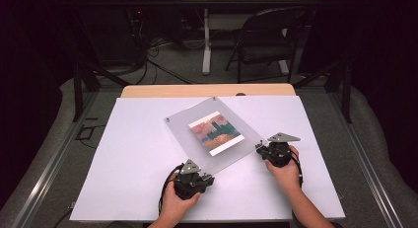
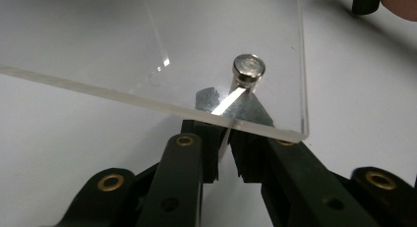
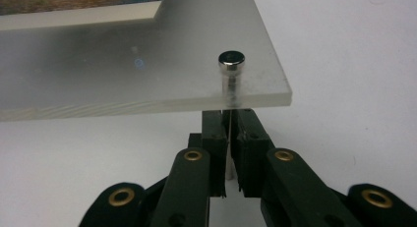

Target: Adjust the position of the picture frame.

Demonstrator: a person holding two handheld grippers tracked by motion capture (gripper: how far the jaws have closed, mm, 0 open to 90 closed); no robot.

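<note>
A clear acrylic picture frame (image 1: pixel 185 132) lies turned at an angle on the white table top (image 1: pixel 123 169), with a colourful print (image 1: pixel 215 132) in its middle. Metal pins with round caps stand at its corners. My left gripper (image 1: pixel 211 177) is at the frame's near corner. In the left gripper view its jaws (image 2: pixel 225 138) are shut on the thin pin below the plate, under the silver cap (image 2: pixel 249 69). My right gripper (image 1: pixel 260 148) is at the right corner, its jaws (image 3: pixel 228 124) shut on the pin under the dark cap (image 3: pixel 231 60).
A wooden strip (image 1: pixel 207 90) edges the table's far side. Beyond it stand a dark folding chair (image 1: pixel 268 40) and a white desk leg (image 1: pixel 206 45), with cables (image 1: pixel 157 60) on the floor. Metal rails (image 1: pixel 49 164) run along both sides of the table.
</note>
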